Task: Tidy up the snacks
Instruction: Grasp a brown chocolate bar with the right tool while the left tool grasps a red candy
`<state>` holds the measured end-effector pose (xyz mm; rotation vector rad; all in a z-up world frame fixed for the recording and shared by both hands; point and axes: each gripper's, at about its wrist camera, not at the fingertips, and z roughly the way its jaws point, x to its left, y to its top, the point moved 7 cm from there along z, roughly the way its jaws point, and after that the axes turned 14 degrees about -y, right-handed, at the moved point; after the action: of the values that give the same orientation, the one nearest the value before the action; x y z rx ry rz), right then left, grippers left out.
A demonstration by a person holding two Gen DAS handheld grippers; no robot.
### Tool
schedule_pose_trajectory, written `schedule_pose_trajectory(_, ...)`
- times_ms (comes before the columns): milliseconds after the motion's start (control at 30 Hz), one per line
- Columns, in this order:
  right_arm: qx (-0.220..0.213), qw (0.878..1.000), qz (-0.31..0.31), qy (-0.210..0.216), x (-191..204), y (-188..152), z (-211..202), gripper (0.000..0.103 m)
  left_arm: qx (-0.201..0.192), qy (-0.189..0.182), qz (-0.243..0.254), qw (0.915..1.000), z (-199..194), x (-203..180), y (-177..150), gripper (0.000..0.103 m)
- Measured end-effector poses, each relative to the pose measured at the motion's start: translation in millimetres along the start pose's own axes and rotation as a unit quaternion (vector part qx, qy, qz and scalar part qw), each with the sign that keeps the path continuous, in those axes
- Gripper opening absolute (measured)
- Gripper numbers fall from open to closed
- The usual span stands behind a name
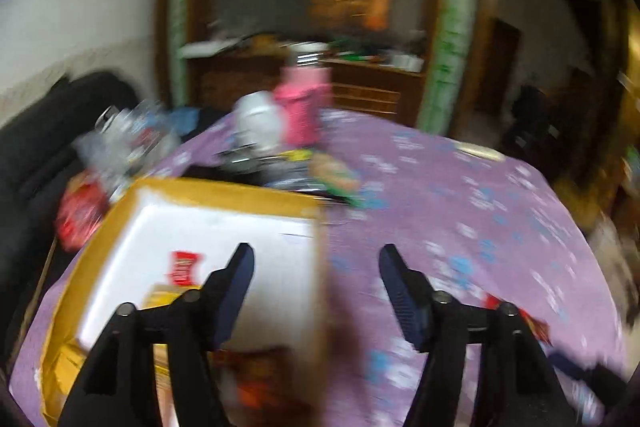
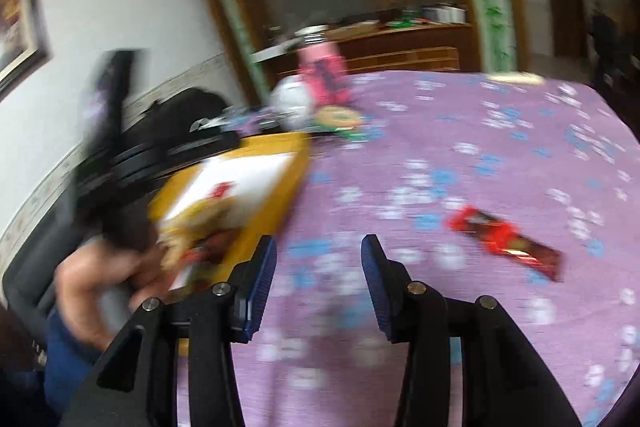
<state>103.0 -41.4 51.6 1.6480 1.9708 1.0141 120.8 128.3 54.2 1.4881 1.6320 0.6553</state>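
Below left hand-held gripper (image 1: 316,263): yellow-rimmed box (image 1: 224,193) with white floor on purple flowered bench (image 1: 460,195), holding red packet (image 1: 185,267) and other blurred snacks. Jaws wide apart, nothing between. Right hand-held gripper (image 2: 319,251): jaws partly apart, empty, over bare cloth; same box left of it, red wrapped snack bar (image 2: 506,241) lying right and ahead. Pink bottle (image 2: 324,73) far beyond. Person's hand (image 2: 96,283) at lower left.

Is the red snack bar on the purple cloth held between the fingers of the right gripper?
No, the red snack bar lies loose on the purple cloth, off to the side of the open, empty right gripper.
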Motion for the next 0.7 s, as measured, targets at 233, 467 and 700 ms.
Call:
schedule_pose_trajectory(233, 0.038, 0.992, 0.076, -0.088, -109, 14, 38, 0.043, 0.120, -0.116, 0.088, 0.9820, 34, -85, -53, 0.071)
schedule_pose_trajectory(467, 0.092, 0.987, 0.111, -0.073, -149, 11, 88, 0.042, 0.152, -0.117, 0.073, 0.9787, 47, -78, -61, 0.071)
schedule_pose_trajectory(700, 0.144, 0.984, 0.100, 0.024, -116, -12, 85, 0.043, 0.155, -0.113, 0.066, 0.9793, 49, -76, -62, 0.071)
